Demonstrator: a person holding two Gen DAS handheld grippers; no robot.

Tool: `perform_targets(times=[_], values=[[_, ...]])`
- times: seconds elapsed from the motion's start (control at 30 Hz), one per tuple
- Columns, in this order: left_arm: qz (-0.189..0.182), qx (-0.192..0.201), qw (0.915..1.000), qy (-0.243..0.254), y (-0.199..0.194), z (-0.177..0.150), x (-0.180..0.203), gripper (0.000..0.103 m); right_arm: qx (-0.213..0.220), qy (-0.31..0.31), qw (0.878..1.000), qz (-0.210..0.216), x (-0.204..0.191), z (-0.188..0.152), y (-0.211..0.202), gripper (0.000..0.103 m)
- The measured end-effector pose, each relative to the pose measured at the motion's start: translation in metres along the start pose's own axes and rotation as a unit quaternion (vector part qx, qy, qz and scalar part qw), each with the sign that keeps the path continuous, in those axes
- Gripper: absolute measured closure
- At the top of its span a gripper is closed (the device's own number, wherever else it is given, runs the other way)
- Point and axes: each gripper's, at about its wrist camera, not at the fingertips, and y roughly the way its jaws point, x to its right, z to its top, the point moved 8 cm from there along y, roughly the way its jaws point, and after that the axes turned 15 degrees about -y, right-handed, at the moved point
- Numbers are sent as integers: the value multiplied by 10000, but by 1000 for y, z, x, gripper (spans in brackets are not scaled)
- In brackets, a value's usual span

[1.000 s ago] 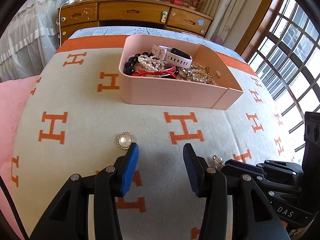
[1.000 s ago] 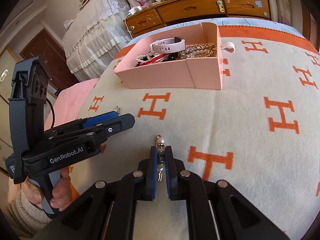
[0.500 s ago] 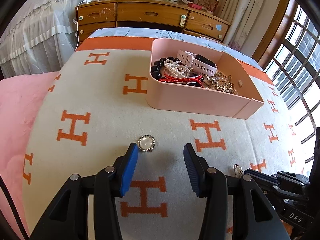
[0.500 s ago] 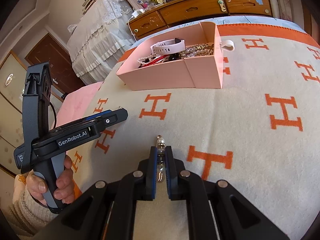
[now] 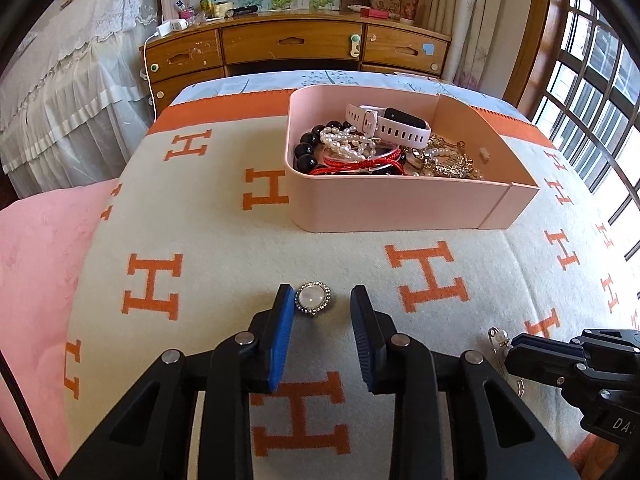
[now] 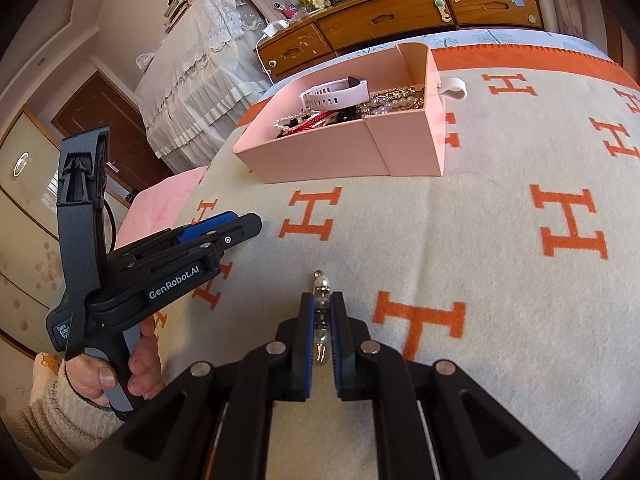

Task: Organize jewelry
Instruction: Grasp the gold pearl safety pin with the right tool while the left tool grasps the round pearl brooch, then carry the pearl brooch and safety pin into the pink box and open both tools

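Observation:
A round pearl brooch with a sparkly rim lies on the cream blanket between the tips of my open left gripper, close to the left finger. My right gripper is shut on a silver pin with pearls, held just above the blanket; it also shows at the right of the left wrist view. A pink tray farther back holds a white watch, pearl strands, black beads, red cord and gold chains. The tray also shows in the right wrist view.
The blanket with orange H marks covers the bed. A pink pillow lies at the left. A wooden dresser stands behind the bed, windows at the right. My left gripper shows in the right wrist view.
My left gripper has moved left and forward, so the pearl brooch now sits between its fingers instead of outside the left one. My right gripper stays shut on the pin.

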Motion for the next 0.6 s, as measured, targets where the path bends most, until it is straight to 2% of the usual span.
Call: perform_targets(times=[0.13, 0.3, 0.6], values=[[-24, 93, 9999, 52, 2, 2, 0, 86, 1, 1, 10000, 2, 0, 0, 0, 96], [-28, 242, 9996, 139, 0, 1, 2, 87, -2, -3, 10000, -2, 0, 0, 0, 96], [-354, 334, 9988, 41, -23, 3, 10, 87, 76, -70, 9999, -122, 0, 3, -5, 96]])
